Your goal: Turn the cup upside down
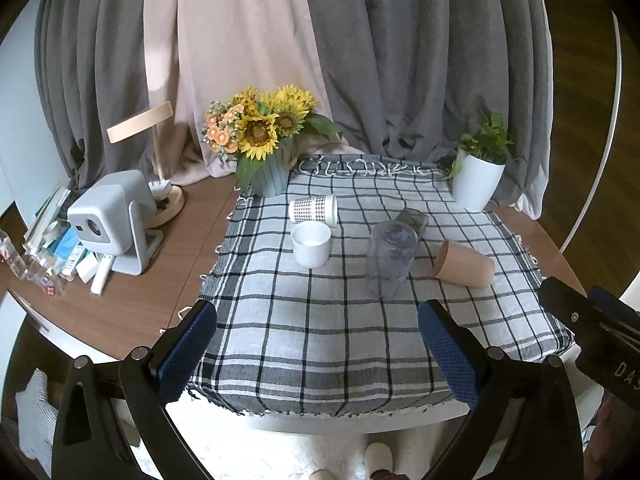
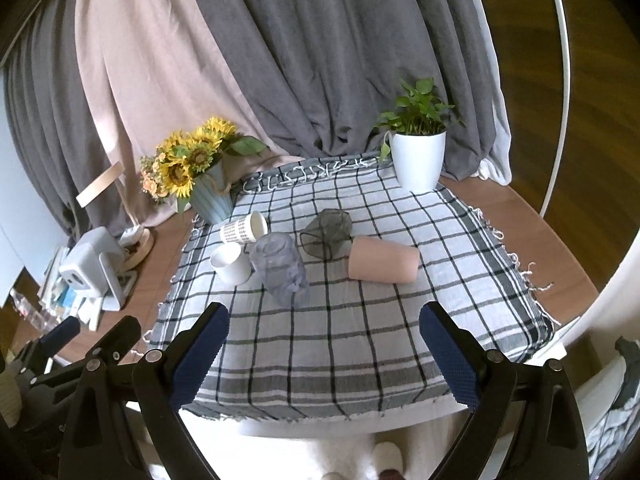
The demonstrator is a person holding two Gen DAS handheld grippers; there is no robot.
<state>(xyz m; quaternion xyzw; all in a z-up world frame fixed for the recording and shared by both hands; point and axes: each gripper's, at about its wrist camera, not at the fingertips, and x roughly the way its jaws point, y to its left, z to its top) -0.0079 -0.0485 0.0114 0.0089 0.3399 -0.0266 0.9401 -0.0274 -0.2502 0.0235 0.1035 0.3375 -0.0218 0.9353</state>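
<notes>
Several cups sit on a checked cloth [image 1: 320, 332]. A white cup [image 1: 311, 243] [image 2: 231, 265] stands upright with its mouth up. A patterned paper cup [image 1: 313, 209] [image 2: 243, 229] lies on its side behind it. A clear bluish cup [image 1: 390, 256] [image 2: 282, 270] stands mouth down. A dark clear cup [image 1: 414, 220] [image 2: 327, 233] lies on its side. A pink cup [image 1: 464, 266] [image 2: 384, 266] lies on its side. My left gripper [image 1: 320, 340] and my right gripper [image 2: 324, 344] are open and empty, above the cloth's near edge, apart from the cups.
A sunflower vase [image 1: 268, 178] and a white plant pot [image 1: 476, 184] stand at the cloth's far corners. A grey projector [image 1: 108, 220], a lamp and clutter fill the table's left side. Curtains hang behind. The right gripper's body [image 1: 592, 332] shows at the left wrist view's right edge.
</notes>
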